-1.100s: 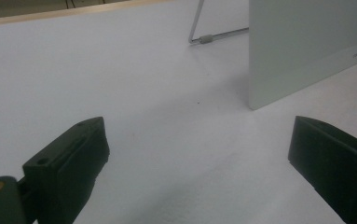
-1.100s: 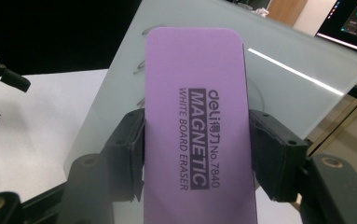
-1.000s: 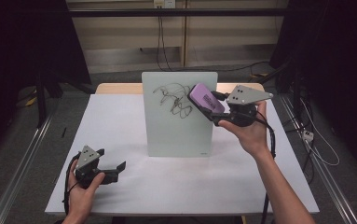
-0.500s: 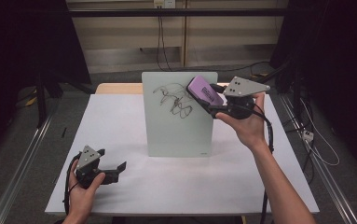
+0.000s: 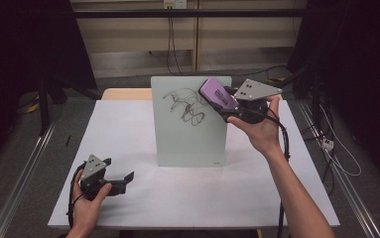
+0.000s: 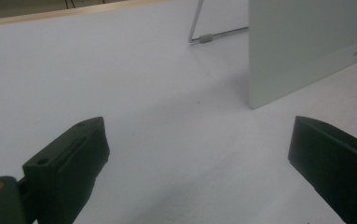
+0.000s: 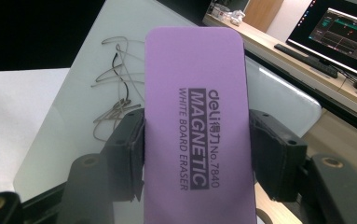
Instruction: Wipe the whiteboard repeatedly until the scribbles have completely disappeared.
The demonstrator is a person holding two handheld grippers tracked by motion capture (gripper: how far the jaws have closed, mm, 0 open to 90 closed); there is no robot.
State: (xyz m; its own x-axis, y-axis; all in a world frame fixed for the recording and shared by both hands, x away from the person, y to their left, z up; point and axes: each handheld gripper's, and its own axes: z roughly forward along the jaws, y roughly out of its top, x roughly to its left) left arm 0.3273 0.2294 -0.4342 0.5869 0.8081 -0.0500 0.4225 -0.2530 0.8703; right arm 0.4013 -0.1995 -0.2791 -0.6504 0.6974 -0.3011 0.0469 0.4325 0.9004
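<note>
I have the right gripper (image 5: pixel 227 101) raised at the upper right corner of the whiteboard (image 5: pixel 187 134), its fingers (image 7: pixel 127 154) clamped on the sides of the purple eraser (image 7: pixel 197 121). The eraser's far end lies at the board's face, beside the dark scribble (image 5: pixel 185 106); I cannot tell whether it touches. The board stands upright near the middle of the tabletop (image 5: pixel 128 139), toward the far edge. My left gripper (image 5: pixel 120 178) rests near the front left corner, fingers (image 6: pixel 69 163) spread wide and holding nothing.
</note>
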